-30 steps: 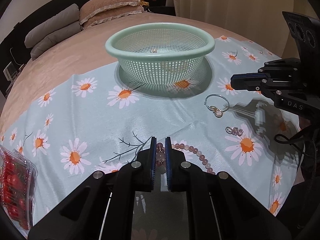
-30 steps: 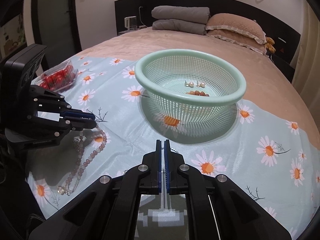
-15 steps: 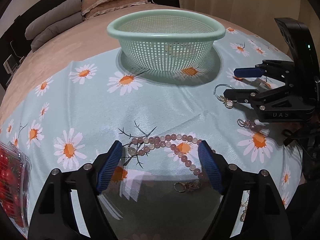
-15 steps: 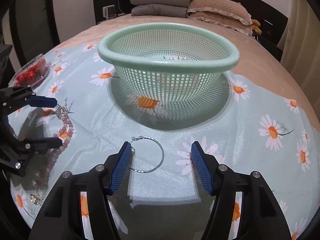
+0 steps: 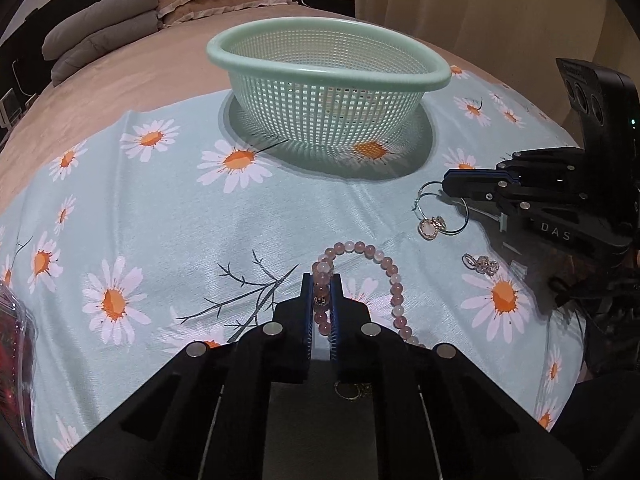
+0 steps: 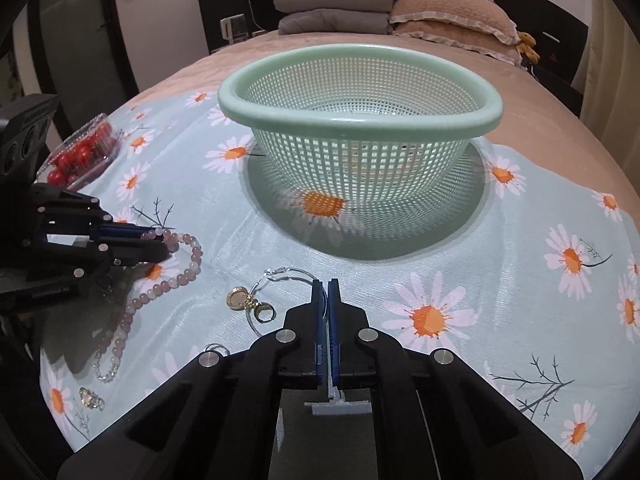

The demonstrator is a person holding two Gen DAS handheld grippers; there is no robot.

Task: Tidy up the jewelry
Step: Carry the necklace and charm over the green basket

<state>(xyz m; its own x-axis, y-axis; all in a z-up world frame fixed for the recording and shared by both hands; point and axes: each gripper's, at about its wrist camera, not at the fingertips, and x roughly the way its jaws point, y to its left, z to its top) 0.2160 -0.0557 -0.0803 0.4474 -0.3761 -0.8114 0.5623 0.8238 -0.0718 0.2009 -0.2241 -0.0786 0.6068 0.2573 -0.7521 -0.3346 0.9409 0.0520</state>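
We see the left claw pinching the pink bead necklace, whose remaining beads curve over the daisy-print cloth on the bed. The right claw is pressed together on the thin wire of the hoop earring, its gold pendant resting on the cloth. A small charm lies near the necklace. The green mesh basket stands beyond both claws; a box of red fruit sits at the cloth's left edge.
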